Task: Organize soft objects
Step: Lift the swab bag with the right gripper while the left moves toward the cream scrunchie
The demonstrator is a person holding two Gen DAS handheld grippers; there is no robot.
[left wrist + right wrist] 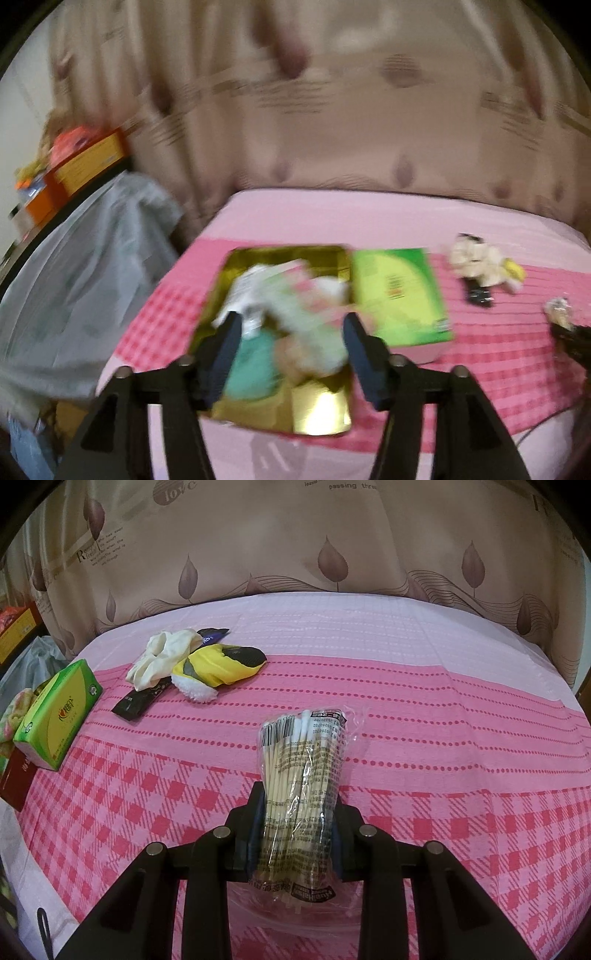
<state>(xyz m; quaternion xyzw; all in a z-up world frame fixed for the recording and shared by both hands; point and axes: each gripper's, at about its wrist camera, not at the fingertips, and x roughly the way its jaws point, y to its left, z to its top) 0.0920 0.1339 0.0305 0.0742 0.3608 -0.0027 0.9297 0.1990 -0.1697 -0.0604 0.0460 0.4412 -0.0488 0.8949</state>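
My left gripper (291,332) is open above a gold box (321,410) that holds soft cloth items: a pale green and pink one (306,314), a teal one (251,365) and a white one (247,291). The left view is blurred. My right gripper (299,812) is shut on a clear bag of cotton swabs (303,775) held above the pink checked cloth (443,775). A cream glove (162,657), a yellow and black mitt (218,664) and black sachets (136,698) lie at the back left; the same pile shows in the left wrist view (480,266).
A green tissue pack (59,716) lies next to the box, also in the left wrist view (399,295). A beige curtain (295,546) hangs behind the table. A grey cloth (81,280) drapes at the left, with orange boxes (85,162) behind it.
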